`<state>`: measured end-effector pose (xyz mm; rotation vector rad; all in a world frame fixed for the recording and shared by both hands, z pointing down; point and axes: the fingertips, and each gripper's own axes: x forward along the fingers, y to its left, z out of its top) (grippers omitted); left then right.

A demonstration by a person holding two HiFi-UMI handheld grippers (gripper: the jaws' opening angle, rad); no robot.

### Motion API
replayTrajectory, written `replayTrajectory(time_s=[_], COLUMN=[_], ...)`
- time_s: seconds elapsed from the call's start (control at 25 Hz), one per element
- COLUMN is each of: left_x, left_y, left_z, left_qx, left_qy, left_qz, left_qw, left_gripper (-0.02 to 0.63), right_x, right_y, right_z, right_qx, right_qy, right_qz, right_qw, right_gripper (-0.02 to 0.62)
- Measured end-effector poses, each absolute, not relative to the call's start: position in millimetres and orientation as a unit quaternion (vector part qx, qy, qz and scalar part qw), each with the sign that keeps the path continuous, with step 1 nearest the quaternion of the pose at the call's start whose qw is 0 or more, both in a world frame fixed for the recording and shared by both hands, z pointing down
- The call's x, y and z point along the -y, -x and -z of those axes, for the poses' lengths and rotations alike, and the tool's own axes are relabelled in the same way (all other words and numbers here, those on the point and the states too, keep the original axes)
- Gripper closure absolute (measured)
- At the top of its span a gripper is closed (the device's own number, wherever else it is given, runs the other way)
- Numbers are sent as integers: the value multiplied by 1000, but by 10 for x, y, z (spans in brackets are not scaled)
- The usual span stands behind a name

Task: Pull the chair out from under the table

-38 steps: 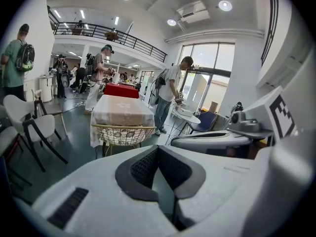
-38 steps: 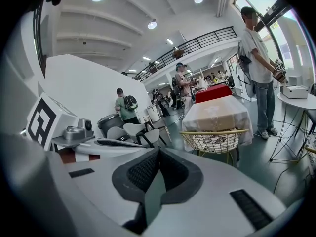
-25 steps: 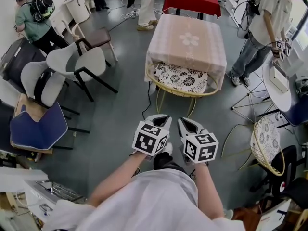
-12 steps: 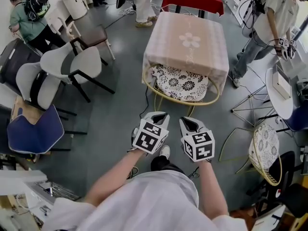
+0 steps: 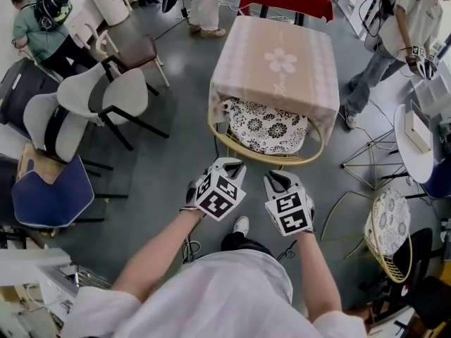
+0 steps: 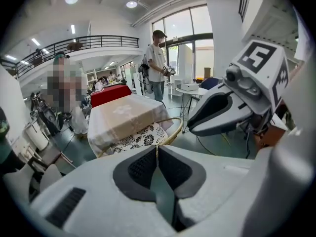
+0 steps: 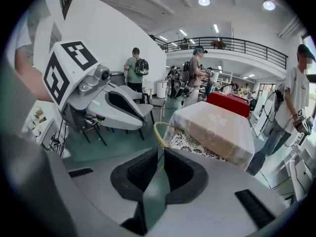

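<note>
Both pairs of jaws are together, with nothing between them. Your left gripper (image 5: 232, 163) and right gripper (image 5: 275, 177) sit side by side, angled down. Since a second ago you've carried both forward, and the gap to the chair (image 5: 268, 128) has shrunk. Its curved cane back rim lies just ahead of the tips, no contact visible. The seat is still tucked under the cloth-covered table (image 5: 278, 62).

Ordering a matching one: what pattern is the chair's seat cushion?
Black-and-white floral cushion, clearest in head view.
</note>
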<state>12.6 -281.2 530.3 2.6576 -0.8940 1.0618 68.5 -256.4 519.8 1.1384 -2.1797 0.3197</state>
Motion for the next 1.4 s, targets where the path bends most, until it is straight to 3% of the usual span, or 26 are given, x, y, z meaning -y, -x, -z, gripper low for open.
replayTrajectory(time_s=[0.28,0.4,0.68,1.4], left_x=[3009,3090,3224,3511], left_y=[-213,-208,-182,-169], left_z=[-5508,-5625,-5914,-6439], left_qx=[262,245,188,69], left_qy=[-882,-880,-864,-812], left_qz=[-390,-406,-466,-551], left_qw=[28,17,-39,-180], left_gripper=[598,553,506,500], right_x=[2782,2852,3014,3179], right_y=[-800,-805,-857,-942], right_z=[-5339,-5433,-5643,-6263], right_qx=[832,832,831,807], right_qy=[-408,-393,-361,-247], right_qz=[-97,-93,-70,6], right_qw=[363,380,418,535], right_gripper=[586,500,492,488])
